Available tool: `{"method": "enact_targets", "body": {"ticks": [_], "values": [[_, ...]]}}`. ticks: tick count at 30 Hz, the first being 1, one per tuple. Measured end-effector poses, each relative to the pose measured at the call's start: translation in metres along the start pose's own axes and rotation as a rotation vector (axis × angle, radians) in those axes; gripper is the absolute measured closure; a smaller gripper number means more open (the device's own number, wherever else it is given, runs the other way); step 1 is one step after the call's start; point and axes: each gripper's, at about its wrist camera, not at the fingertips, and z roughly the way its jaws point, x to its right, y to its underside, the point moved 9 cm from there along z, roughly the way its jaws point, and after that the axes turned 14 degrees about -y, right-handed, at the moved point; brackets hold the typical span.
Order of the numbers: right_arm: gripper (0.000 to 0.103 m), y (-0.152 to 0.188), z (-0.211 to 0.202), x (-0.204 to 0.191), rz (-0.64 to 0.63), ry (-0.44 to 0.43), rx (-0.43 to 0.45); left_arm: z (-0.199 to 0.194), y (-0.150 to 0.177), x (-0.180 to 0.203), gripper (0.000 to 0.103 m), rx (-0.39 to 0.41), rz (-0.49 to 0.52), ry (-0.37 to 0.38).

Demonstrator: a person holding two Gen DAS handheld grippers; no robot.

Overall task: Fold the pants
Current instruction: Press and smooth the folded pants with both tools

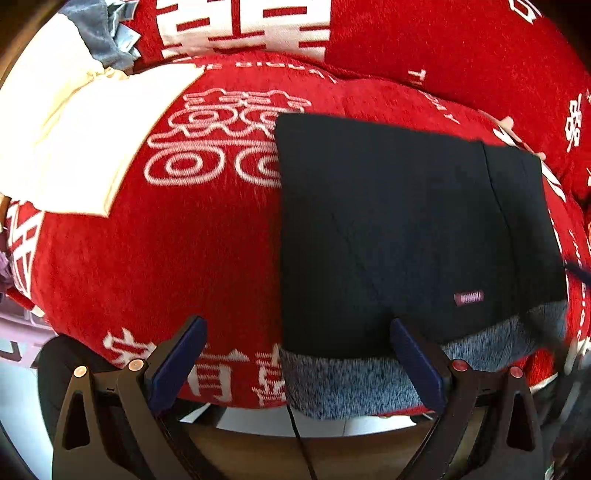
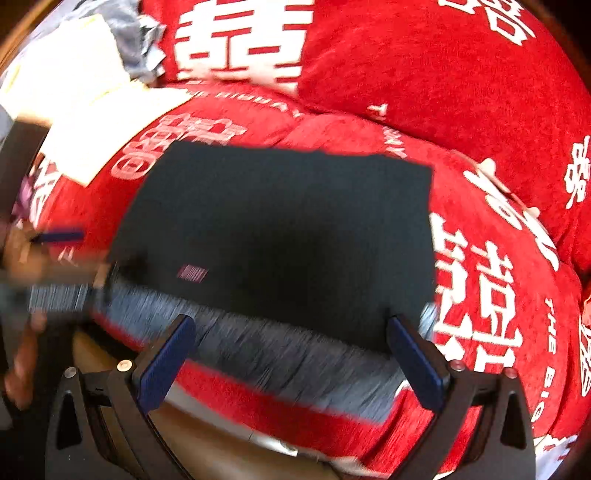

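The black pants lie folded into a flat rectangle on a red cushion, with grey fleece lining showing along the near edge and a small pink label. My left gripper is open and empty, its fingers straddling the pants' near left corner. In the right wrist view the pants fill the middle, the lining is motion-blurred. My right gripper is open and empty over the near edge. The left gripper's blurred tip shows at the left.
A folded cream cloth lies at the far left on the cushion, with a grey garment behind it. Red back cushions with white characters stand behind. The sofa's wooden front edge lies below the cushion.
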Motion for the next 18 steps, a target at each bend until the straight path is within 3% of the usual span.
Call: {"method": "enact_targets", "body": {"ticks": [4, 8, 12, 18], "values": [[0.0, -0.05, 0.013, 0.025, 0.116, -0.068, 0.056, 0.001, 0.001, 0.0, 0.003, -0.008, -0.013, 0.01], [0.0, -0.078, 0.049, 0.044, 0.169, -0.069, 0.011, 0.002, 0.002, 0.001, 0.001, -0.003, -0.008, 0.003], [0.0, -0.074, 0.063, 0.05, 0.154, 0.011, -0.032, 0.003, 0.002, 0.001, 0.001, -0.006, -0.005, 0.013], [0.0, -0.042, 0.02, 0.038, 0.164, 0.032, -0.017, 0.0, -0.001, 0.0, 0.001, 0.001, -0.008, 0.004]]}}
